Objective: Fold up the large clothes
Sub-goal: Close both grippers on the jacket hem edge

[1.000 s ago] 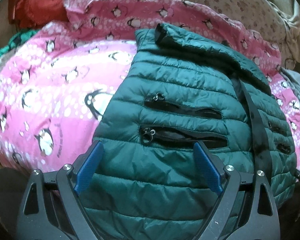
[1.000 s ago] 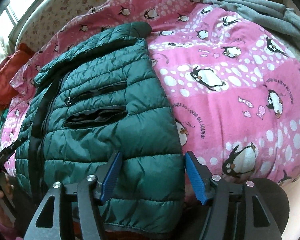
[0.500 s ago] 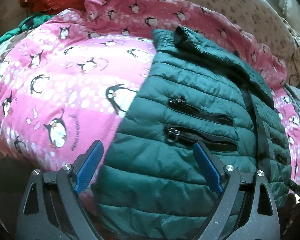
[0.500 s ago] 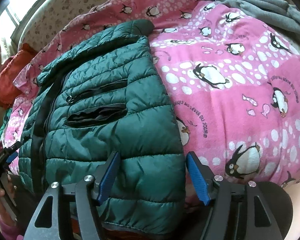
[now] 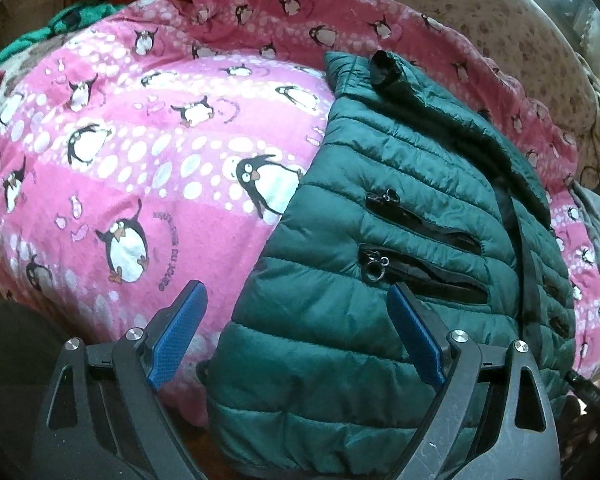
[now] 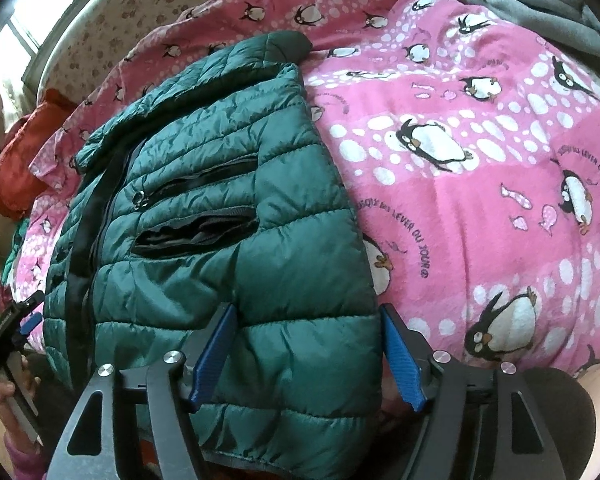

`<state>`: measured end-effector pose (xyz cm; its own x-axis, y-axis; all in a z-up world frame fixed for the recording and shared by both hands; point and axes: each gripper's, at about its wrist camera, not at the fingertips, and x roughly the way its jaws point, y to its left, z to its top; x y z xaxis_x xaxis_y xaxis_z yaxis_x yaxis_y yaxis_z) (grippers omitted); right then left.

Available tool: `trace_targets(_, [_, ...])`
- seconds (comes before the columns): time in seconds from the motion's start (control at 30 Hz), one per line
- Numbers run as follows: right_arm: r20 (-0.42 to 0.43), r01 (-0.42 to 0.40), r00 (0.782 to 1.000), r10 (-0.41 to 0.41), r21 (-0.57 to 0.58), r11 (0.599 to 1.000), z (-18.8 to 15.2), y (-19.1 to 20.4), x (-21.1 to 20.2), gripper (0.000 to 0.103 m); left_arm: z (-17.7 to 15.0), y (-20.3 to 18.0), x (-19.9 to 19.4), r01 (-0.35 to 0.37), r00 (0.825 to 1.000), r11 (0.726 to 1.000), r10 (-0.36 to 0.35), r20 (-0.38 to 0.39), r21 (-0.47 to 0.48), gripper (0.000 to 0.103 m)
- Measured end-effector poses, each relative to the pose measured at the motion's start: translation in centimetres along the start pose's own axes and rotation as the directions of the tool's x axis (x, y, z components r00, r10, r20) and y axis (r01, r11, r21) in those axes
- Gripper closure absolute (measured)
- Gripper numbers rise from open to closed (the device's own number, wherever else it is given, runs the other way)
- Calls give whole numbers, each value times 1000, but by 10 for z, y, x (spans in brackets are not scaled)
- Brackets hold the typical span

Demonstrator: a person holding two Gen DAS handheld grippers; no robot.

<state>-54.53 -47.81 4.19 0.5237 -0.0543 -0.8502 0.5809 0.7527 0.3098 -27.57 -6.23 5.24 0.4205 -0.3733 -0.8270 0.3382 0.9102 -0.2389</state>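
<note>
Bed covered by pink penguin blanket (image 5: 140, 168), which spans nearly the whole surface.

Green quilted jacket (image 5: 400, 208) lies flat on the blanket at the bed's near edge, hem hanging slightly over that edge, collar toward the far edge. Front faces up; black centre zipper (image 6: 88, 216) runs hem to collar, zipped pockets visible either side. Sleeves are not seen sticking out; they appear tucked in, giving a narrow rectangle. Judgement: side folds done, the hem-to-collar fold remains.

Grey garment (image 6: 512, 4) at the far right corner, red cloth (image 6: 20, 160) at the far left: probably waiting their turn.

Left gripper (image 5: 296, 336): released, jaws spread wide over the jacket's left hem corner, nothing pinched.

Right gripper (image 6: 308, 356): released, jaws straddling the right hem corner, not clamped.
</note>
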Motion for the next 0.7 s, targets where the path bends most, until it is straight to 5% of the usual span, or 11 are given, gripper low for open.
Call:
trace_targets(0.3, [-48, -78, 996, 78, 8, 997, -10, 0, -2, 34, -2, 39, 5, 46, 996, 993, -55, -71, -111, 12])
trace_targets(0.47, [-90, -115, 990, 113, -10, 993, -14, -1, 0, 34, -10, 39, 5, 78, 992, 994, -85, -95, -73, 12])
trace_targets(0.6, [-119, -132, 984, 129, -16, 991, -17, -2, 2, 34, -17, 34, 8, 181, 969, 981, -191, -159, -75, 12])
trace_targets(0.7, [-139, -162, 978, 158, -15, 987, -20, -1, 1, 34, -26, 24, 12, 186, 962, 982, -185, -203, -15, 12])
